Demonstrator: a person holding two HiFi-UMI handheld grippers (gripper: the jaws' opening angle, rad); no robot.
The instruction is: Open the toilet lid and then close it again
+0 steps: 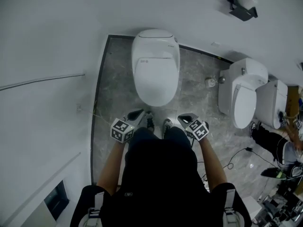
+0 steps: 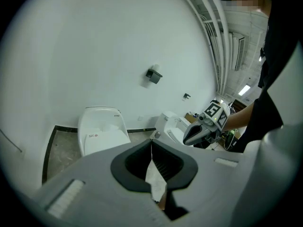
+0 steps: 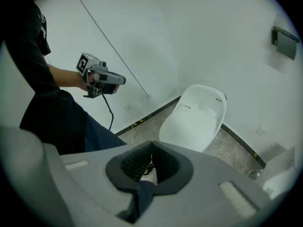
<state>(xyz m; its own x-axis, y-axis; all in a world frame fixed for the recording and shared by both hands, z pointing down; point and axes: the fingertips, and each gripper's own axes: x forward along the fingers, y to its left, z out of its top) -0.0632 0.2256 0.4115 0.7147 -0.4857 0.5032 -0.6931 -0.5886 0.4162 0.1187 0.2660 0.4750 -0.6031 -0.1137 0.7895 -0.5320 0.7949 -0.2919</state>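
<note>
A white toilet (image 1: 155,66) stands against the wall on the grey stone floor, with its lid (image 1: 155,82) down. It also shows in the left gripper view as the toilet (image 2: 101,128) and in the right gripper view as the toilet (image 3: 196,119), lid down in both. My left gripper (image 1: 140,112) is shut and empty, just short of the bowl's front at the left. My right gripper (image 1: 182,117) is shut and empty too, short of the front at the right. In their own views the left gripper (image 2: 151,144) and right gripper (image 3: 151,146) have jaws closed together. Neither touches the toilet.
Two more white toilets (image 1: 246,94) (image 1: 272,103) stand at the right. A dark paper holder (image 1: 242,6) hangs on the wall. Cables and gear (image 1: 279,173) lie on the floor at the lower right. The person's shoes (image 1: 151,122) are right before the bowl. A white wall (image 1: 47,79) lies left.
</note>
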